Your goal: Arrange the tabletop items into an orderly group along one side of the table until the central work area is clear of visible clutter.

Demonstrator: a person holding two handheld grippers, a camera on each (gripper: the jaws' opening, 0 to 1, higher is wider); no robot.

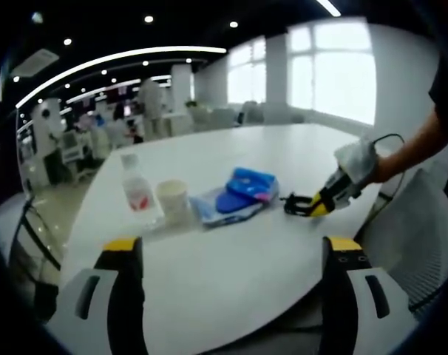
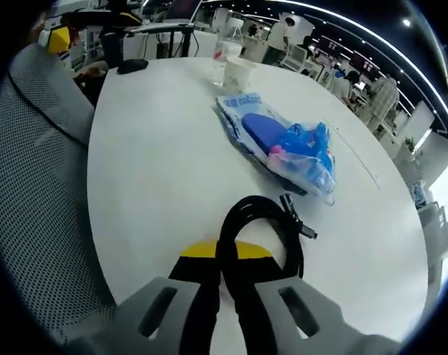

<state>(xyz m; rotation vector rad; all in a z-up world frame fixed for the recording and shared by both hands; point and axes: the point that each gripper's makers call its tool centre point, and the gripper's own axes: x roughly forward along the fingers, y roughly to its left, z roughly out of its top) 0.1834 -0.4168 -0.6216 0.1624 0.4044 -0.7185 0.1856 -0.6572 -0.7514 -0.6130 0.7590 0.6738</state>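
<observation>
Clamped between the right gripper's [image 2: 225,285] jaws, a coiled black cable [image 2: 259,225] rests on the white table [image 2: 157,170]; light and floppy, it is best held across the bundled loops. Left gripper [image 1: 228,255] hangs with jaws spread, grasping nothing. Farther on lies a soft, crinkly blue plastic package [image 2: 283,144], then a paper cup [image 1: 172,198] and clear bottle [image 1: 137,188], both light and easily tipped.

Clear bottle [image 1: 136,191], paper cup [image 1: 172,200], blue plastic-wrapped pack [image 1: 237,196] in a row; coiled black cable [image 2: 262,235], probably jaw-pinched.
</observation>
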